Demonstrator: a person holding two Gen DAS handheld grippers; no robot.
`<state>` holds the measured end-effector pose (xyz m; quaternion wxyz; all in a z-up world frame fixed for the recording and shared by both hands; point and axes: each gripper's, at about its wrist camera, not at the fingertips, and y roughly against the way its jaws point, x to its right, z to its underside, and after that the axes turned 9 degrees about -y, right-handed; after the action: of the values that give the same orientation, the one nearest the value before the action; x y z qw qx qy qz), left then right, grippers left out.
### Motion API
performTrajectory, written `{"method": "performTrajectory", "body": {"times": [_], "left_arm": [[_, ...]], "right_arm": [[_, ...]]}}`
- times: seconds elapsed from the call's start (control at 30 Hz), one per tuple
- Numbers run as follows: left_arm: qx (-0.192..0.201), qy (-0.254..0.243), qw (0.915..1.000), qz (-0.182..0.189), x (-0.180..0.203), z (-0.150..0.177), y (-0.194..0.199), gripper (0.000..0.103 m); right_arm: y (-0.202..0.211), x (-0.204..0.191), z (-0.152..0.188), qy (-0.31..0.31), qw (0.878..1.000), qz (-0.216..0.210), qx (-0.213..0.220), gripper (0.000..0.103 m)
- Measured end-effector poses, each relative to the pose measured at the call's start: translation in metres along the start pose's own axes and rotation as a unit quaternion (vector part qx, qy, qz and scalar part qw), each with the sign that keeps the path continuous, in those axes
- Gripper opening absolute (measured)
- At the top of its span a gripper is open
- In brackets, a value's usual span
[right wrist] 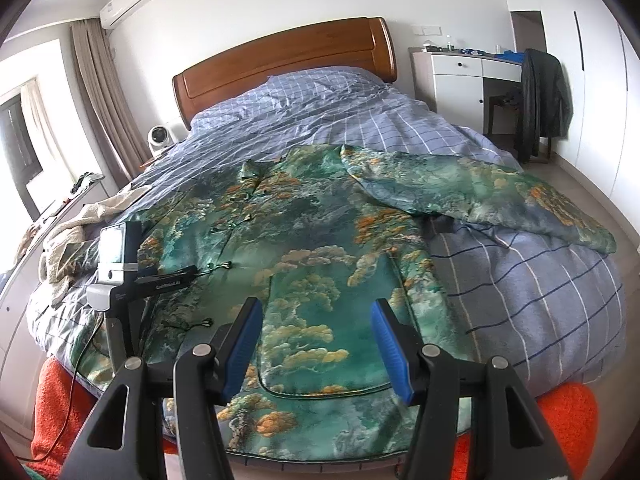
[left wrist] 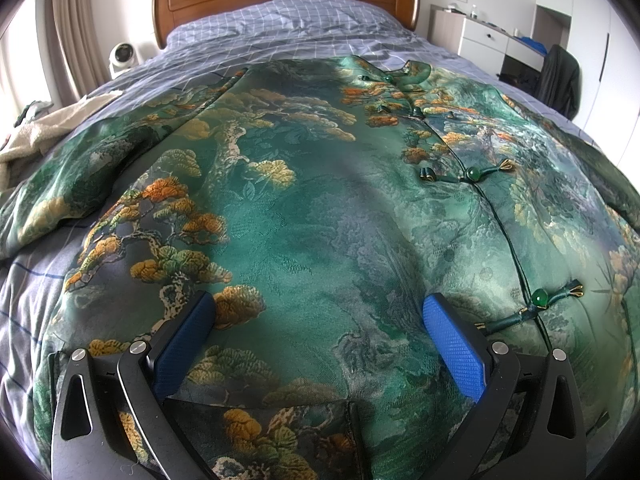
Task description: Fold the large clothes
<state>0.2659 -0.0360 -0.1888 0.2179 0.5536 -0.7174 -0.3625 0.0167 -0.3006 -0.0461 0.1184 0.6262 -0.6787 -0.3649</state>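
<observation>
A large green silk jacket (left wrist: 320,208) with orange and gold tree patterns lies front-up on the bed, knot buttons (left wrist: 472,174) closed down its middle. My left gripper (left wrist: 320,312) is open and empty, low over the jacket's lower left front. In the right wrist view the jacket (right wrist: 312,248) spreads across the bed, its right sleeve (right wrist: 480,196) stretched out to the right. My right gripper (right wrist: 316,320) is open and empty above the hem and a patch pocket (right wrist: 320,344). The left gripper's body (right wrist: 120,268) shows at the left.
The bed has a blue-grey checked cover (right wrist: 540,292) and a wooden headboard (right wrist: 280,56). A beige towel (left wrist: 36,136) lies at the left edge. An orange rug (right wrist: 568,420) lies below the foot. A white dresser (right wrist: 460,76) and a chair with a dark coat (right wrist: 544,96) stand at the right.
</observation>
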Motion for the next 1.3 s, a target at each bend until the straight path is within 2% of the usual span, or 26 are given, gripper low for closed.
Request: {"method": "performTrajectory", "body": {"times": [0.17,0.4,0.63,0.83,0.93,1.03,1.1,1.17,1.23,1.3], "left_arm": [[0.0,0.0,1.0,0.0,0.0,0.0,0.0,0.103],[0.0,0.0,1.0,0.0,0.0,0.0,0.0,0.103],[0.0,0.0,1.0,0.0,0.0,0.001,0.0,0.103],[0.001,-0.001,1.0,-0.002,0.001,0.001,0.0,0.103],[0.0,0.001,1.0,0.0,0.001,0.001,0.001,0.103],[-0.001,-0.001,1.0,-0.002,0.001,0.001,0.001,0.103],[-0.001,0.002,1.0,0.001,0.0,0.0,0.001,0.103],[-0.003,0.004,1.0,0.002,0.001,0.0,0.001,0.103],[-0.012,0.006,0.9999,0.006,0.001,0.001,0.001,0.103],[-0.033,0.008,0.9994,0.007,0.002,-0.002,-0.001,0.103]], "right_arm": [[-0.002,0.003,-0.001,-0.01,1.0,0.001,-0.008,0.057],[0.003,-0.006,-0.004,0.008,1.0,-0.004,0.002,0.057],[0.003,0.005,-0.01,-0.005,1.0,0.009,-0.003,0.057],[0.009,0.029,-0.019,-0.033,0.999,0.019,0.005,0.057],[0.007,0.055,-0.033,-0.06,0.998,0.018,0.004,0.057],[0.006,0.092,-0.054,-0.09,0.995,0.029,0.023,0.058],[-0.004,0.132,-0.069,-0.129,0.99,0.049,0.025,0.058],[-0.02,0.17,-0.076,-0.179,0.982,0.051,0.01,0.058],[-0.038,0.213,-0.074,-0.257,0.965,0.044,-0.008,0.058],[-0.05,0.247,-0.067,-0.329,0.944,0.028,-0.007,0.058]]}}
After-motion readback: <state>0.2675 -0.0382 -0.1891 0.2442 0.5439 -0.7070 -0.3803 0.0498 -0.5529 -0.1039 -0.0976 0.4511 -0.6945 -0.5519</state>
